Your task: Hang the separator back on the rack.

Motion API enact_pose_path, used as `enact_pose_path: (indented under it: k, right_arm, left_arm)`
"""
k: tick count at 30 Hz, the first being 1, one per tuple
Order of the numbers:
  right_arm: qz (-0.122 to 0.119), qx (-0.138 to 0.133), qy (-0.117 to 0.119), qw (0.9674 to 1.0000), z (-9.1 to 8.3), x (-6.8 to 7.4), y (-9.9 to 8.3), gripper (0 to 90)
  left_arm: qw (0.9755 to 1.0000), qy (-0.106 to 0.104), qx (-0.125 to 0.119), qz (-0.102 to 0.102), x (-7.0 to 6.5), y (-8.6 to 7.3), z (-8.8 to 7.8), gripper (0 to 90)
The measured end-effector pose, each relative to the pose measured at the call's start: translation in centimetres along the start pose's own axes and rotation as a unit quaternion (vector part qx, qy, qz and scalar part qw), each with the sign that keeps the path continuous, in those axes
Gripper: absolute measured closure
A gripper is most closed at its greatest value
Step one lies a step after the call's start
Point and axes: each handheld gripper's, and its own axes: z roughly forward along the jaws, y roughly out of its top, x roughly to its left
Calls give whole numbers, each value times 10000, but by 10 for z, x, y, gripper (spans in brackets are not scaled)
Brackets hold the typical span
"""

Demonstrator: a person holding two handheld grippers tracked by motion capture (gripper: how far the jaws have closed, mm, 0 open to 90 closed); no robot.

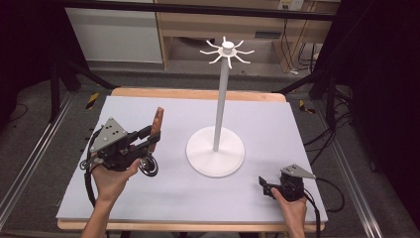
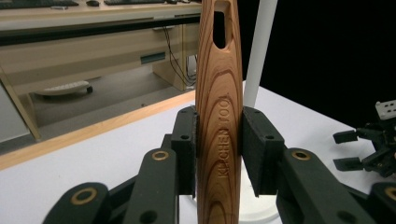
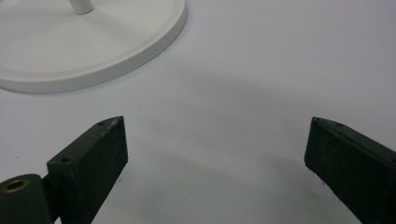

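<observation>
A wooden kitchen tool [image 2: 218, 116], its handle pierced by a slot near the top, stands upright between the pads of my left gripper [image 2: 218, 149], which is shut on it. From above, the wooden tool [image 1: 157, 125] rises at the left of the table in the left gripper [image 1: 151, 137], left of the white stand [image 1: 216, 148]. The stand has a round base, a tall pole and a crown of hooks [image 1: 227, 51]. My right gripper [image 1: 263, 187] rests low at the front right, open; its pads [image 3: 93, 158] are wide apart over bare table with nothing between them.
The table [image 1: 277, 124] has a pale grey top with a wooden rim. Cables trail from both grippers at the front edge. The stand's base [image 3: 93, 51] lies just beyond the right gripper. A desk and wiring stand behind the table.
</observation>
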Motion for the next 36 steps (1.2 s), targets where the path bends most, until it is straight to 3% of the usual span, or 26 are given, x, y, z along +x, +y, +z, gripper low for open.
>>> enact_pose_path:
  k: [19,36]
  right_arm:
    - [-28,20,-35,10000,0,1,0,67]
    - [-4,42,-2,10000,0,2,0,67]
  left_arm:
    - [9996,-208,-207,28,-12,27,11,677]
    - [9984,-357,-435,-66,-18,46,15,676]
